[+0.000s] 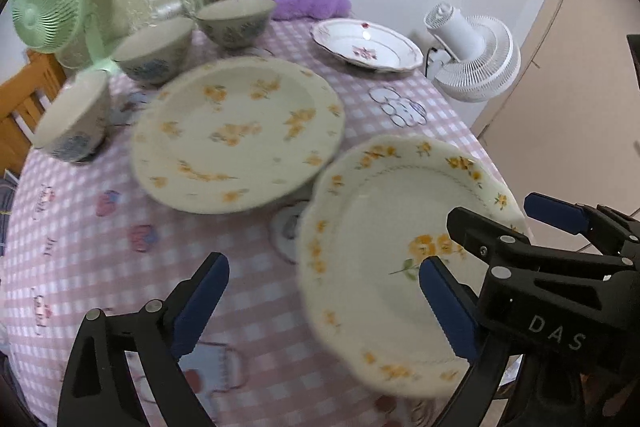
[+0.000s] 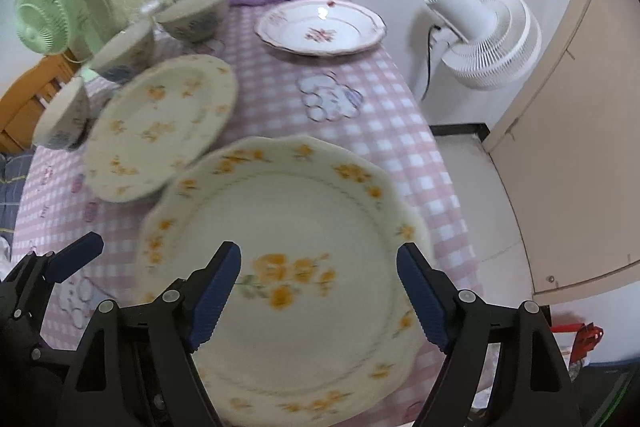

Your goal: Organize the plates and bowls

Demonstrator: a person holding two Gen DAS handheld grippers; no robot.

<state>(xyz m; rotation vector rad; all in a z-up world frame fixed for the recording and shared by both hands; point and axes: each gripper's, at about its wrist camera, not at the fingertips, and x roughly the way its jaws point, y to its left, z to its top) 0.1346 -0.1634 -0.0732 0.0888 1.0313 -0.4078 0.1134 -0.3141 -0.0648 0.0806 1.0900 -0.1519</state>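
Sorting looked barely begun; three plates (image 2: 160, 123) and three bowls (image 1: 154, 49) lay apart, unstacked, on the table (image 1: 100, 267); left gripper (image 1: 324, 307) and right gripper (image 2: 320, 295) both gaped wide, empty, above the scalloped plate (image 2: 288, 211).

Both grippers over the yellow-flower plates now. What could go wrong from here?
1. The scalloped yellow-flower plate lies close to the pink checked tablecloth's near edge; a nudge from the open right gripper might slide it off.
2. Its rim overlaps or abuts the round yellow-flower plate; lifting either may knock the other.
3. Three patterned bowls crowd that plate's far side.
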